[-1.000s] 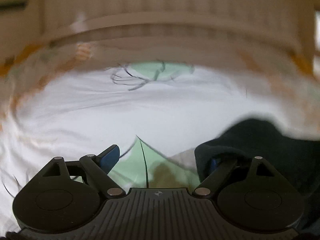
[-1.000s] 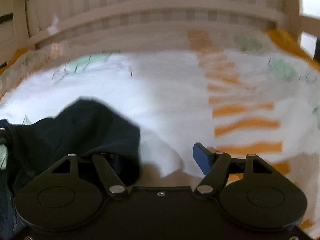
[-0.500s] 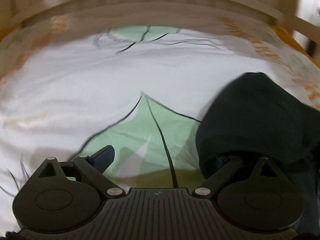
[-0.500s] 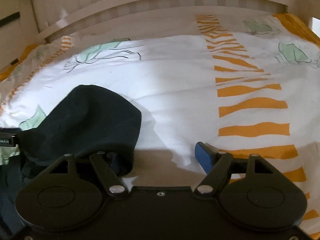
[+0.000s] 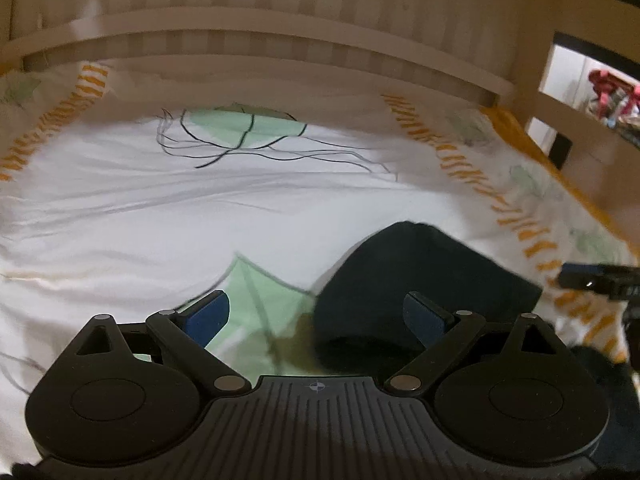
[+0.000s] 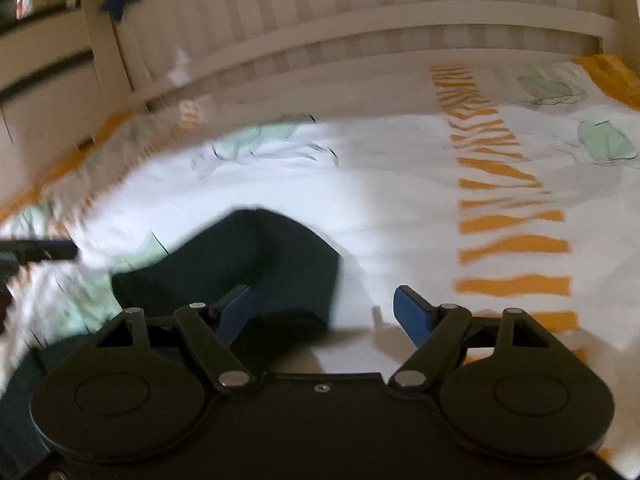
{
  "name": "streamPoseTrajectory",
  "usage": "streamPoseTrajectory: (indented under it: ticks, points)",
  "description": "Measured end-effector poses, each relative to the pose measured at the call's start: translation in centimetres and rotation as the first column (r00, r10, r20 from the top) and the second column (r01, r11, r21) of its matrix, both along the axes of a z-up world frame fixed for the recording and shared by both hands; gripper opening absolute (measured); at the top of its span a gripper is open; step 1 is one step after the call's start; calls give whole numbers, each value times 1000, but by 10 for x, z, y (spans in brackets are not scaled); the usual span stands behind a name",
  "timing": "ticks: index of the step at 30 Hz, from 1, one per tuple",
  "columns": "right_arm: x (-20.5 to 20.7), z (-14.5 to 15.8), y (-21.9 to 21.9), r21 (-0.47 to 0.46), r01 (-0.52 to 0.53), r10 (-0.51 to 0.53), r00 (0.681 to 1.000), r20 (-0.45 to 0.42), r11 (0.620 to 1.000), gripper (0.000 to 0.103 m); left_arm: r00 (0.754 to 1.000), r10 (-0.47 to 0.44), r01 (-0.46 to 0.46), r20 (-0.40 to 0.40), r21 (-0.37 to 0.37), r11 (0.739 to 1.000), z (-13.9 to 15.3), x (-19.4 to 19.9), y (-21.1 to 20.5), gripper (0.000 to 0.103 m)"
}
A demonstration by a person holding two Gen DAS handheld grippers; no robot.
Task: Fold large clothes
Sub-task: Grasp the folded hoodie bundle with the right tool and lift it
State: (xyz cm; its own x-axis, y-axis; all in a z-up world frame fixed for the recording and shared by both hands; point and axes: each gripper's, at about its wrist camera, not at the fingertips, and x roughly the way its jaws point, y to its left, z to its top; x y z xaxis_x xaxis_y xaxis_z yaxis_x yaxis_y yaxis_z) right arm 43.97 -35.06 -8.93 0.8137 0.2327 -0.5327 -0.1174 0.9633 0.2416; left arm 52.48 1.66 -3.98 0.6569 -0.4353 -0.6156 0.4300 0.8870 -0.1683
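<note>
Here one dark garment lies on one bedsheet; left tongs and right tongs gape wide.

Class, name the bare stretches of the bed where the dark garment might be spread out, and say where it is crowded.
Bare: white sheet between garment and headboard; also right of the garment up to the orange stripes. Crowded: near edge, where both open grippers meet the garment.
</note>
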Motion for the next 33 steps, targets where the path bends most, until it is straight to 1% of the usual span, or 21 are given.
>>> streamPoseTrajectory:
  ticks: [1, 2, 3, 5, 7, 9, 11, 12, 14, 16, 18, 20, 21, 22, 23, 25, 27, 30, 31, 32, 33]
  points:
    - [7, 1, 5, 10, -4, 4, 1000, -3, 1000, 76, 1000, 6, -6, 3, -4, 1000, -3, 2, -6, 95]
    - [13, 0, 9, 7, -9, 9, 1000, -3, 1000, 65, 1000, 17, -17, 3, -6, 1000, -7, 6, -11, 95]
    - [19, -1, 15, -3, -12, 12, 1000, -4, 1000, 60, 999, 32, -33, -7, -13, 999, -12, 10, -18, 95]
    - [30, -7, 22, 1, -7, 7, 1000, -22, 1000, 36, 998, 57, -57, -30, -18, 998, -24, 14, -22, 95]
    - [39, -18, 24, 26, 1, 0, 999, -54, 1000, 22, 995, 83, -82, -55, 9, 997, -40, 18, -24, 94]
    - [45, -33, 25, 19, 18, -17, 995, -94, 1000, 19, 989, 108, -104, -99, 45, 994, -60, 22, -23, 94]
    - [45, -48, 22, 11, 36, -34, 991, -128, 999, 11, 982, 130, -121, -140, 70, 990, -78, 23, -16, 96]
    - [43, -53, 18, 26, 42, -38, 991, -127, 999, 9, 980, 139, -133, -145, 52, 990, -86, 22, -10, 96]
    - [38, -57, 7, 81, 59, -49, 991, -124, 995, 5, 983, 138, -139, -124, -1, 990, -92, 18, -1, 96]
    - [36, -56, 1, 97, 64, -51, 990, -131, 993, 4, 985, 136, -137, -106, -1, 991, -93, 16, -1, 97]
    - [35, -49, 1, 75, 49, -39, 992, -123, 996, 8, 987, 134, -133, -93, 16, 991, -94, 14, -3, 98]
    - [33, -39, 2, 85, 26, -18, 996, -87, 996, 34, 987, 133, -132, -90, 17, 991, -95, 14, -4, 98]
    - [32, -33, 0, 97, 25, -18, 998, -64, 995, 42, 987, 133, -133, -90, 14, 991, -95, 14, -4, 98]
    - [35, -29, -2, 119, 20, -15, 999, -50, 993, 55, 987, 133, -132, -91, 13, 991, -94, 15, -4, 98]
    - [38, -26, -5, 140, 20, -14, 999, -46, 990, 61, 987, 132, -132, -90, 15, 991, -95, 15, -4, 98]
    - [49, -24, -8, 143, 37, -30, 998, -51, 989, 61, 987, 132, -131, -89, 16, 991, -95, 15, -3, 98]
    - [63, -25, -9, 145, 41, -29, 996, -80, 989, 61, 987, 131, -131, -87, 14, 991, -95, 13, -3, 98]
    - [84, -30, -12, 183, 35, -12, 992, -125, 982, 68, 988, 129, -129, -83, 7, 992, -97, 13, -1, 98]
    - [89, -31, -12, 191, 31, -5, 991, -135, 981, 72, 988, 129, -129, -82, 5, 992, -97, 13, -3, 98]
    - [95, -33, -11, 193, 29, 0, 989, -147, 981, 78, 988, 129, -129, -81, 2, 992, -98, 13, -2, 98]
    - [100, -35, -12, 185, 36, -5, 986, -164, 982, 79, 988, 129, -130, -81, 0, 992, -97, 13, -2, 98]
